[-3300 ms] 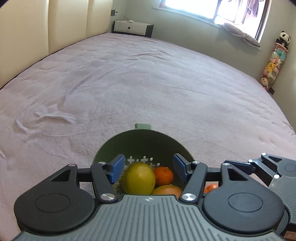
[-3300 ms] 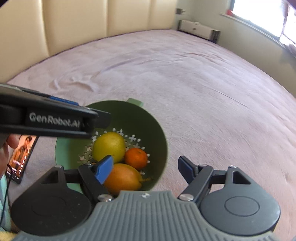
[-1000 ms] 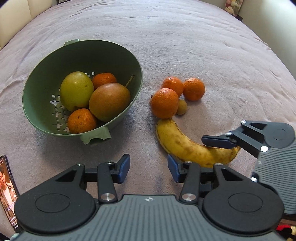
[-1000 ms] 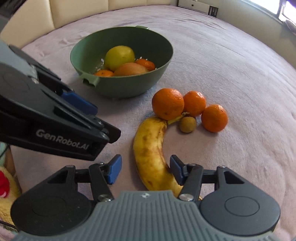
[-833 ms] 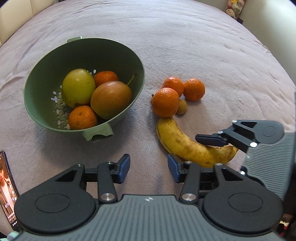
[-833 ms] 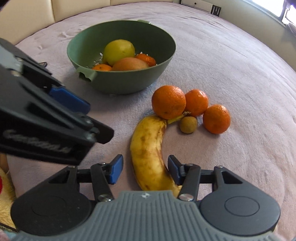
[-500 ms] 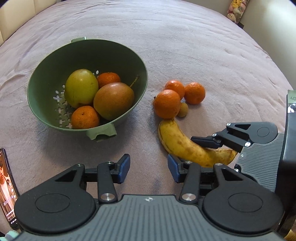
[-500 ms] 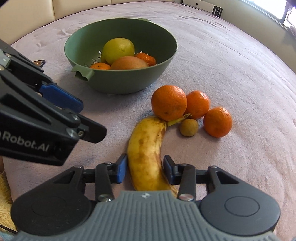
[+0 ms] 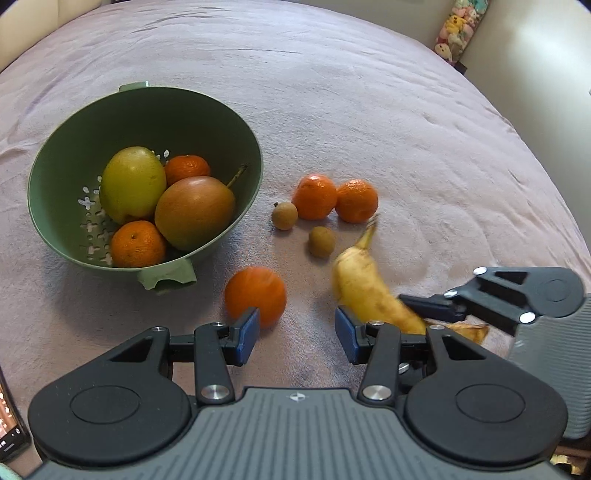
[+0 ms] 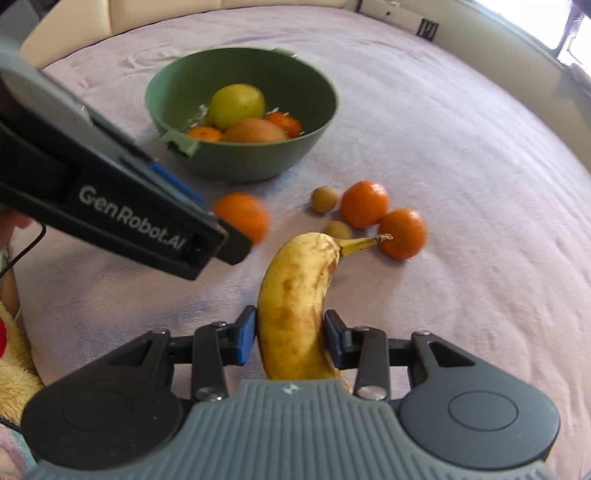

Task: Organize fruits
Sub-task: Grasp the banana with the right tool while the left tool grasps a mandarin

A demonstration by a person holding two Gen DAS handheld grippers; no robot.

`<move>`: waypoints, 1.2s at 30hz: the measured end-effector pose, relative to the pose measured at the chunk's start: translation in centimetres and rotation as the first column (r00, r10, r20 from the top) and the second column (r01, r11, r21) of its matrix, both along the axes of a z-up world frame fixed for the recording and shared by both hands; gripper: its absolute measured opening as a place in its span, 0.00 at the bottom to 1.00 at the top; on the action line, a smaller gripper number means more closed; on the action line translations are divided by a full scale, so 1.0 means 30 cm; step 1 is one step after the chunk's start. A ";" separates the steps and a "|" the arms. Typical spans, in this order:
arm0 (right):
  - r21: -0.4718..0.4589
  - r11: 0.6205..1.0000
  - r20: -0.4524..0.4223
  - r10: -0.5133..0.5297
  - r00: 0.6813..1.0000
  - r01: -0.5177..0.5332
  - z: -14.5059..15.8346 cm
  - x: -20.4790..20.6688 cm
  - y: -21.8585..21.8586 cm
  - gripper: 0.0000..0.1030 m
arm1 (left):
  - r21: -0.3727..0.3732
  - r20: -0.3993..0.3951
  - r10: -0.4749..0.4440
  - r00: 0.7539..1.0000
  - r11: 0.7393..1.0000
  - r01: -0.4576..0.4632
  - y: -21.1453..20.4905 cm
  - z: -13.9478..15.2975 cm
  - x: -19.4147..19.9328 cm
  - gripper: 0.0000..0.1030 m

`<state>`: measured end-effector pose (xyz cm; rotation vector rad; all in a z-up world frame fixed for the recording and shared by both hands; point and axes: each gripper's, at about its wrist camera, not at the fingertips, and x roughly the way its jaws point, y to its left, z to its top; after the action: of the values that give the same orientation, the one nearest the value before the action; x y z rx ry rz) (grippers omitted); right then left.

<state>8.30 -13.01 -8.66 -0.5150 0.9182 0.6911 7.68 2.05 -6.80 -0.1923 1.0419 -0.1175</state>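
Observation:
My right gripper (image 10: pixel 289 336) is shut on a yellow banana (image 10: pixel 295 295), held lifted with its stem pointing away; it also shows in the left wrist view (image 9: pixel 365 288). My left gripper (image 9: pixel 295 330) is open and empty, just behind a loose orange (image 9: pixel 255 295) that looks blurred. A green colander bowl (image 9: pixel 74 129) on the left holds a yellow-green fruit, a brownish fruit and two oranges. Two oranges (image 9: pixel 334 199) and two small brown fruits (image 9: pixel 284 216) lie on the bed between bowl and banana.
Everything rests on a mauve bedspread (image 9: pixel 369 110). A phone (image 9: pixel 7 417) lies at the near left edge. Stuffed toys (image 9: pixel 456 26) hang by the far wall. The left gripper's body (image 10: pixel 110 206) crosses the right wrist view.
My right gripper closed on the banana and lifted it. The large orange rolled toward my left gripper, and a second small brown fruit came into sight. The left gripper moved a little closer.

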 end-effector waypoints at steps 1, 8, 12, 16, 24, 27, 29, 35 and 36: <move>-0.002 1.000 0.006 -0.016 1.000 0.016 0.001 0.005 -0.007 0.36 | 0.000 0.003 0.009 1.000 1.000 -0.009 0.001 -0.007 -0.001 0.54; -0.026 0.990 -0.024 -0.141 0.990 0.140 -0.023 0.070 -0.047 0.36 | 0.025 -0.003 0.075 0.997 0.997 -0.075 0.017 -0.073 -0.014 0.54; -0.022 0.984 -0.038 -0.176 0.984 0.176 -0.038 0.096 -0.055 0.36 | 0.000 0.054 0.114 0.992 0.993 -0.114 0.031 -0.081 -0.025 0.55; -0.014 0.975 -0.068 -0.220 0.973 0.220 -0.056 0.118 -0.072 0.36 | 0.021 0.114 0.126 0.985 0.991 -0.129 0.015 -0.089 -0.015 0.58; 0.022 0.958 -0.138 -0.280 0.950 0.286 -0.075 0.140 -0.111 0.36 | 0.145 0.165 0.131 0.978 0.977 -0.155 -0.017 -0.109 0.016 0.61; 0.018 0.959 -0.134 -0.277 0.952 0.282 -0.074 0.138 -0.107 0.36 | 0.188 0.167 0.134 0.977 0.968 -0.165 -0.023 -0.123 0.018 0.61; 0.017 0.959 -0.133 -0.277 0.952 0.282 -0.077 0.141 -0.105 0.36 | 0.210 0.160 0.142 0.977 0.962 -0.174 -0.023 -0.132 0.022 0.61; 0.023 0.958 -0.138 -0.280 0.950 0.285 -0.075 0.141 -0.110 0.36 | 0.212 0.138 0.192 0.972 0.953 -0.218 -0.001 -0.146 0.032 0.53; 0.023 0.958 -0.139 -0.280 0.950 0.285 -0.076 0.140 -0.111 0.36 | 0.210 0.137 0.193 0.972 0.953 -0.219 0.001 -0.147 0.033 0.53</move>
<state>12.51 -16.32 -10.93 -0.2923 1.0765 0.4869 8.66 2.07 -11.22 -0.0871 0.9065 0.1769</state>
